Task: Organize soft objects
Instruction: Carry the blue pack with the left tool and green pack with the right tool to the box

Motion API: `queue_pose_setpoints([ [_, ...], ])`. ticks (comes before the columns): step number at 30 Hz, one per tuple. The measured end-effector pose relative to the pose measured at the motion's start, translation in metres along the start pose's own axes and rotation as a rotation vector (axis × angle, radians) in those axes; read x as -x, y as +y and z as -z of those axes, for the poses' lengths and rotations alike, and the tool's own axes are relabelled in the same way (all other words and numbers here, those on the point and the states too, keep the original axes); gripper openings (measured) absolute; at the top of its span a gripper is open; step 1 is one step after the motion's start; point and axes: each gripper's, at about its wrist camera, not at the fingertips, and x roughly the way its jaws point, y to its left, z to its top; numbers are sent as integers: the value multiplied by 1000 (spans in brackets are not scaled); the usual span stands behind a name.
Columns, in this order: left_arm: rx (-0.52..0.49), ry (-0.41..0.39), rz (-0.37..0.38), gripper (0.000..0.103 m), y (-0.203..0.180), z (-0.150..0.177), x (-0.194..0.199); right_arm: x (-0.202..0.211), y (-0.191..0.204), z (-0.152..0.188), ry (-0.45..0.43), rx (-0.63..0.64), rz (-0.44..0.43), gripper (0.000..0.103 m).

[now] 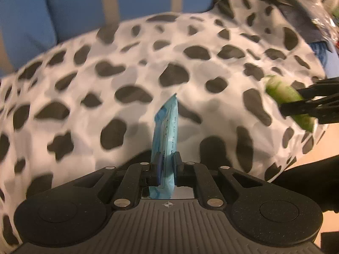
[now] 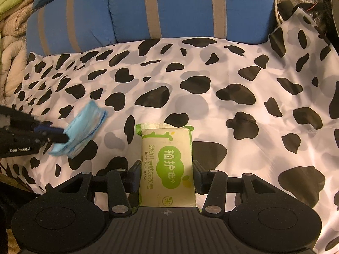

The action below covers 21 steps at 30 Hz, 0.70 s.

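Left gripper clenched on blue packet; right gripper grasps soap bar. Both above cow-print cloth.

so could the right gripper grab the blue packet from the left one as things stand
Probably not: the right gripper is already shut on the green soap packet, so its jaws are full. The blue packet sits clamped in the left gripper.

surface: cow-print sheet | on it, far edge: blue striped cushion
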Motion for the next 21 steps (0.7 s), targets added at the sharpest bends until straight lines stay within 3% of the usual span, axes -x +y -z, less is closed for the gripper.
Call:
queue_pose_setpoints([
  [7,37,-14,-2,15,10,6,-4,0,-1,0,-3,-9,2,51],
  [8,32,-16,-15,18,9,6,-6,1,-2,1,-5,-9,3,51],
  [10,30,-20,-39,33,8,6,-8,2,-2,1,-8,-12,2,51],
  [12,39,-27,-46,37,10,5,-12,2,-2,1,-12,-11,-1,51],
  [15,46,-23,-54,37,11,3,-21,2,0,0,-14,-6,-3,51],
  [18,23,-21,-130,36,10,3,-30,2,1,-1,-15,-4,-7,51],
  [21,33,-41,-128,36,17,5,-34,1,1,-1,-12,-4,-6,51],
])
